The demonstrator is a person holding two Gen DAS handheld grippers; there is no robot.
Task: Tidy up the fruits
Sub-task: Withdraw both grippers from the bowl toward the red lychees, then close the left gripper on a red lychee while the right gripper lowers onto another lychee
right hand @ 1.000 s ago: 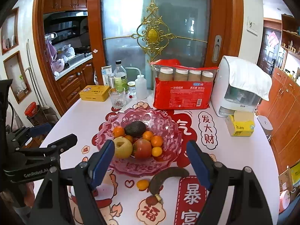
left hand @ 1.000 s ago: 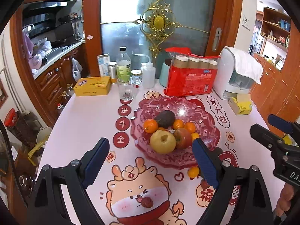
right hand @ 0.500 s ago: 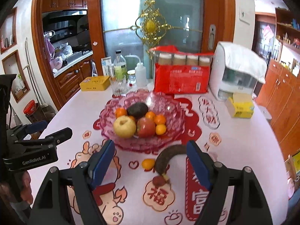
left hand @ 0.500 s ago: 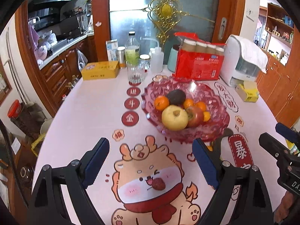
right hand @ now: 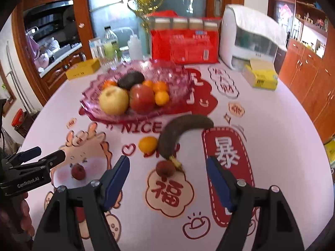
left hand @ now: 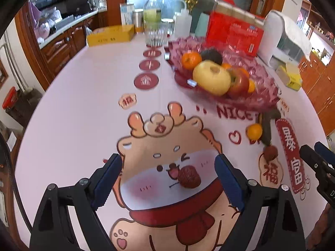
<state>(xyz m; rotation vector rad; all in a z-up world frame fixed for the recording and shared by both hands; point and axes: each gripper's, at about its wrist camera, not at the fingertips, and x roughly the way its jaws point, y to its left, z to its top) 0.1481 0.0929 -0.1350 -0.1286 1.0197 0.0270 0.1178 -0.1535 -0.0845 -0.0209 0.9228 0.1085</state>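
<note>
A pink glass fruit bowl [left hand: 261, 102] [right hand: 180, 77] holds a yellow apple [left hand: 211, 79], a red apple [right hand: 142, 98], an avocado and small oranges. Loose on the printed tablecloth lie a red lychee [left hand: 189, 176] [right hand: 78, 172], a second lychee [right hand: 165, 168] [left hand: 270, 152], a small orange [right hand: 148, 144] [left hand: 254, 131] and a blackened banana [right hand: 180, 131]. My left gripper [left hand: 168, 173] stands open low over the cloth, the first lychee between its fingers, untouched. My right gripper [right hand: 167, 173] is open with its jaws closing, the second lychee between them, untouched.
Behind the bowl stand a red pack of cups [right hand: 185, 44], a white appliance [right hand: 251, 39], bottles and a glass [left hand: 156, 33]. A yellow tin [left hand: 111, 34] sits far left, a yellow tissue box [right hand: 261, 77] far right. The round table's edge curves close on both sides.
Both grippers have come down toward the tablecloth and tilted lower. Each now has a lychee between its fingers; the bowl has shifted up and away in both views.
</note>
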